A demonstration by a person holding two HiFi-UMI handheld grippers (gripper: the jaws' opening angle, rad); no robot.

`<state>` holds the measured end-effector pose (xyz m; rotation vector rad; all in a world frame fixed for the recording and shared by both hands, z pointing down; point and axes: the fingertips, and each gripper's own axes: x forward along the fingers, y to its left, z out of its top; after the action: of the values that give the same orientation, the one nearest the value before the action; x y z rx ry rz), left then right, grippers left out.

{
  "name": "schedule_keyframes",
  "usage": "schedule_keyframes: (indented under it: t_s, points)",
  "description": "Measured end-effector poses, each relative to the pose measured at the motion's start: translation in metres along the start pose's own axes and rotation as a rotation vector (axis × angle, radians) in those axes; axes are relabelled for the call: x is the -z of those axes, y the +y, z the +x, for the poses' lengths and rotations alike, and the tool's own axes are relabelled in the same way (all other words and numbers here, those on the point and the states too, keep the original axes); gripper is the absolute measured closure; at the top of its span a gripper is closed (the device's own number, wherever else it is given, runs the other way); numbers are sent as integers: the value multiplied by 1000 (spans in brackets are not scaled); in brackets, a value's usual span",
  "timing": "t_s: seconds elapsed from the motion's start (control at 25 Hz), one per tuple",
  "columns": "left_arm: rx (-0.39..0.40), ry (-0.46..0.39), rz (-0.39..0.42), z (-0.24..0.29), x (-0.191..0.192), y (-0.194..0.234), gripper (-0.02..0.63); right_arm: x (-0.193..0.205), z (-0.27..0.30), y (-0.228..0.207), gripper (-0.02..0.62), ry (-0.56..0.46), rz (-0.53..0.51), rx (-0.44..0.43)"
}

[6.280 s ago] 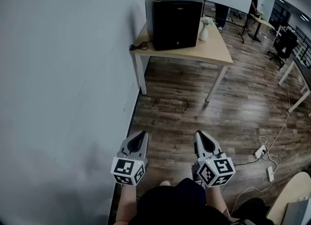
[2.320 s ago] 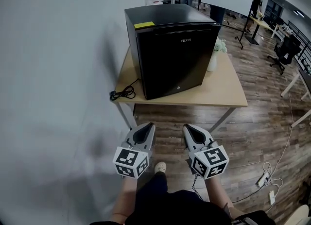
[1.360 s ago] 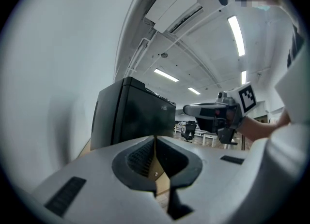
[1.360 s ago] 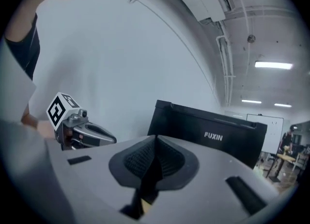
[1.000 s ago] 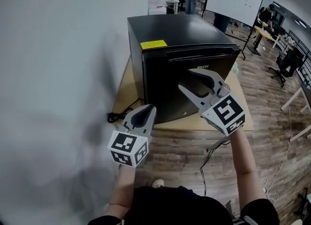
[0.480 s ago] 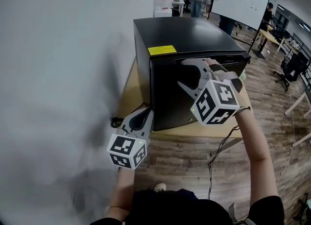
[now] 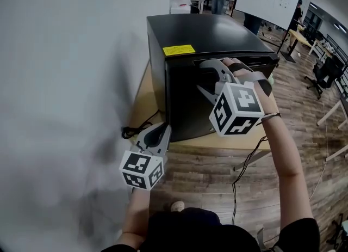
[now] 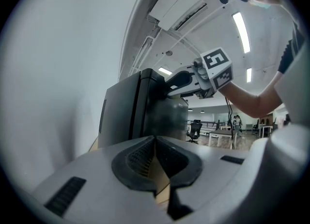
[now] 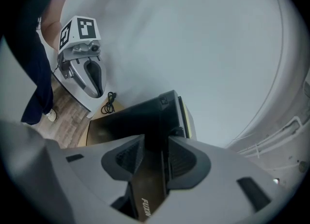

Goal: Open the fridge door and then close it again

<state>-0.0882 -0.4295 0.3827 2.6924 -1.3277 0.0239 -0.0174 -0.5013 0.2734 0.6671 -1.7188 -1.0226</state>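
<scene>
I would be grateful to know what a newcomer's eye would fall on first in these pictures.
First comes the black fridge, standing on a wooden table against the white wall. Next is the right claw at the top edge of the fridge door; its jaws have just been closing, with that edge between them. The left claw hangs shut, low in front of the table's left corner.
</scene>
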Motion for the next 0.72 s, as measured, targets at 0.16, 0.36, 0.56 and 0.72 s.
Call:
schedule_keyframes:
  t_s: [0.16, 0.36, 0.56, 0.72]
  points:
    - [2, 3, 1, -4, 1, -9, 594, 1, -3, 0, 470, 6, -22, 19]
    - [2, 17, 5, -9, 7, -19, 594, 2, -4, 0, 479, 16, -29, 32]
    - [-4, 19, 3, -14, 8, -27, 594, 1, -6, 0, 485, 27, -39, 45]
    - [-16, 14, -8, -18, 9, -27, 594, -1, -21, 9, 486, 16, -49, 9]
